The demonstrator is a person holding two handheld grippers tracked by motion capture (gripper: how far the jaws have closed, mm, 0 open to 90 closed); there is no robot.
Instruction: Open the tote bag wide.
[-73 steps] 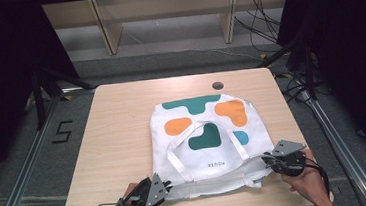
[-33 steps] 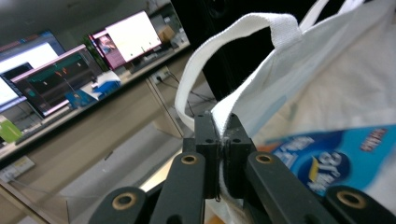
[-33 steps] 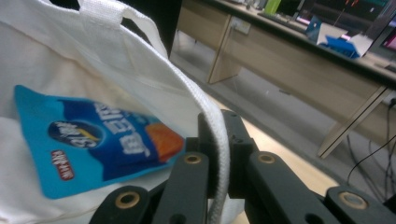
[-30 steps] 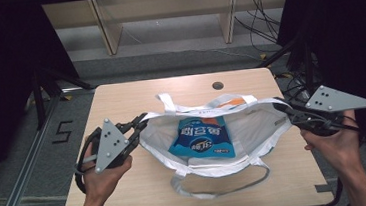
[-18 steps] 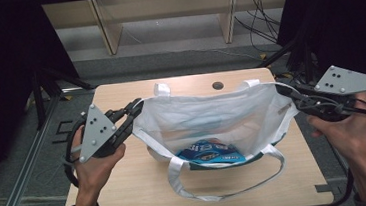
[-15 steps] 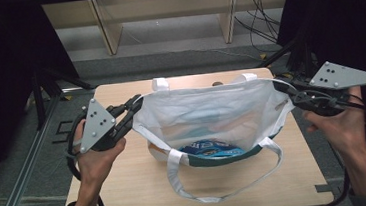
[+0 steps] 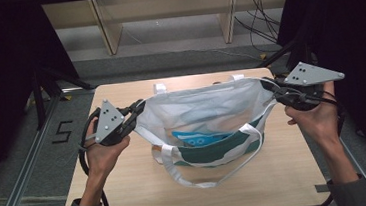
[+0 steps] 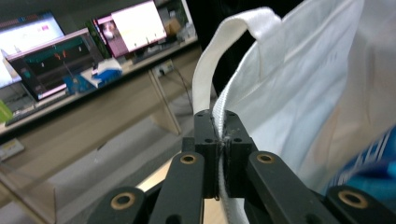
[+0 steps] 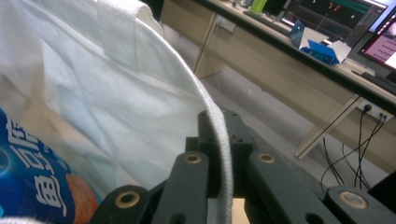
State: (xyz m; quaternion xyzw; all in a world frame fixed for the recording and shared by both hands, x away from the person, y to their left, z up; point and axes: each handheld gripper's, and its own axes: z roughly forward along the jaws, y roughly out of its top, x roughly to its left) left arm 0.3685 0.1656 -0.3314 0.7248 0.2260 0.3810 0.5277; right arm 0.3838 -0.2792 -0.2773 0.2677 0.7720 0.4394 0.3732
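Table evenly lit, dark surrounds; gripper views' bkgd soft, pics sharp.

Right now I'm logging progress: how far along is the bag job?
Done: the blue packet already lies inside the white tote bag. In hand: the left tool and right tool each pinch the bag's rim at opposite ends, holding its mouth stretched open above the table. Left: probably lowering the bag and letting go; its handles hang loose.
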